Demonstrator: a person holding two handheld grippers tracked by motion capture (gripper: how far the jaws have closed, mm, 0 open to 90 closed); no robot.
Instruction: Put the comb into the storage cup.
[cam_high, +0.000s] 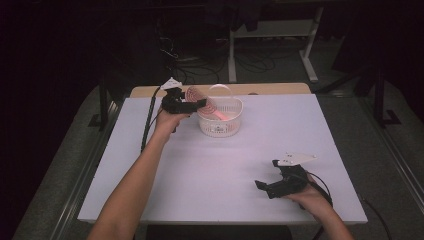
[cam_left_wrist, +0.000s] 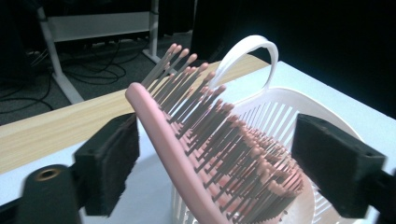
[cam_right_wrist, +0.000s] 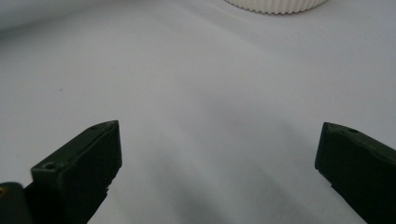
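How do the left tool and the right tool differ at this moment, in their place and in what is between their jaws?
The left tool is held up at the white basket on the far side of the table; the right tool rests low near the front edge. A pink hairbrush stands between the left tool's jaws, its back near one pad, leaning into the basket; the right tool's jaws have nothing between them. Both tools stand open.

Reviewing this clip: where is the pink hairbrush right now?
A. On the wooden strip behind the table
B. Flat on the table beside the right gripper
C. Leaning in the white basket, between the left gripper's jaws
C: the pink hairbrush leans in the white basket, between the left gripper jaws.
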